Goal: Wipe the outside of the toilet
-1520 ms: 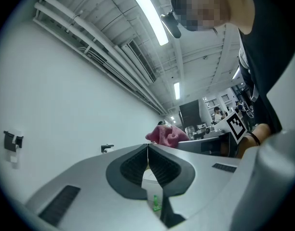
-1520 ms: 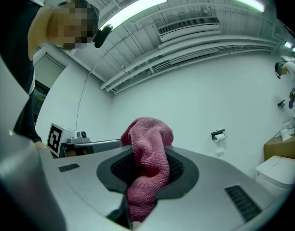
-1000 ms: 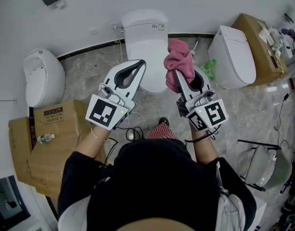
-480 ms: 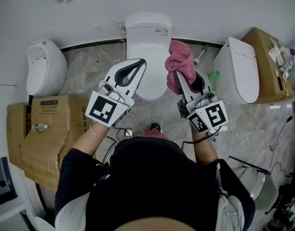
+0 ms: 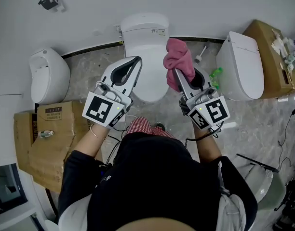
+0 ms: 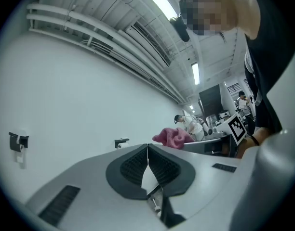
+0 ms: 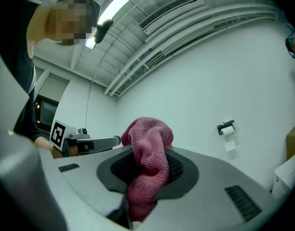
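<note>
Your right tongs [image 5: 176, 75] gripped the pink cloth [image 5: 179, 57]; your left tongs [image 5: 135, 61] were pressed together, empty. The toilet [image 5: 142, 30] stood just ahead of both: best was to press the cloth flat against it.

White wall [image 5: 89, 8] with a dark skirting strip [image 5: 89, 50] at its base. Grey marble floor [image 5: 263, 124]. White fixture [image 5: 48, 76] far left, spare white toilet [image 5: 244, 64] far right. Cardboard boxes [image 5: 46, 143] on the floor left, brown carton [image 5: 268, 42] far right. Toilet-paper holder [image 7: 226, 127] on the wall. Strip light [image 7: 113, 6] and pipes [image 6: 85, 30] on the ceiling.
</note>
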{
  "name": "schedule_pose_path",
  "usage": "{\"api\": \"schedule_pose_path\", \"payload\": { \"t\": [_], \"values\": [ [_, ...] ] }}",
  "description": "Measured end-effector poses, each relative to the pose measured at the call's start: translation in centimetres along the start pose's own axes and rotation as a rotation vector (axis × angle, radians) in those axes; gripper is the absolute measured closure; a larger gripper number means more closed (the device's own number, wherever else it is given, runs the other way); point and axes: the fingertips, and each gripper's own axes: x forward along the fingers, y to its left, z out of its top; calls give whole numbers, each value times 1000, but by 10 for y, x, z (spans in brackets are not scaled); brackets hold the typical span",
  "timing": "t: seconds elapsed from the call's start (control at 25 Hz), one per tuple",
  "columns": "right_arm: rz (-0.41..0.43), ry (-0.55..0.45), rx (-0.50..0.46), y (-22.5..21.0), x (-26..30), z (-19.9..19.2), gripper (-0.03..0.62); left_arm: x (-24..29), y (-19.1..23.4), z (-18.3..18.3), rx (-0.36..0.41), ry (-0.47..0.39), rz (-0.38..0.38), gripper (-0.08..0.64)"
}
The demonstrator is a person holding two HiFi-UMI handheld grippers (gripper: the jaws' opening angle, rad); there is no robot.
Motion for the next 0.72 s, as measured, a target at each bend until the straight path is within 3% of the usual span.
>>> {"api": "schedule_pose_path", "payload": {
  "t": [0.72],
  "values": [
    [35, 25, -1, -21, 56, -15, 492, 26, 54, -19, -14, -9, 36, 549]
  ]
}}
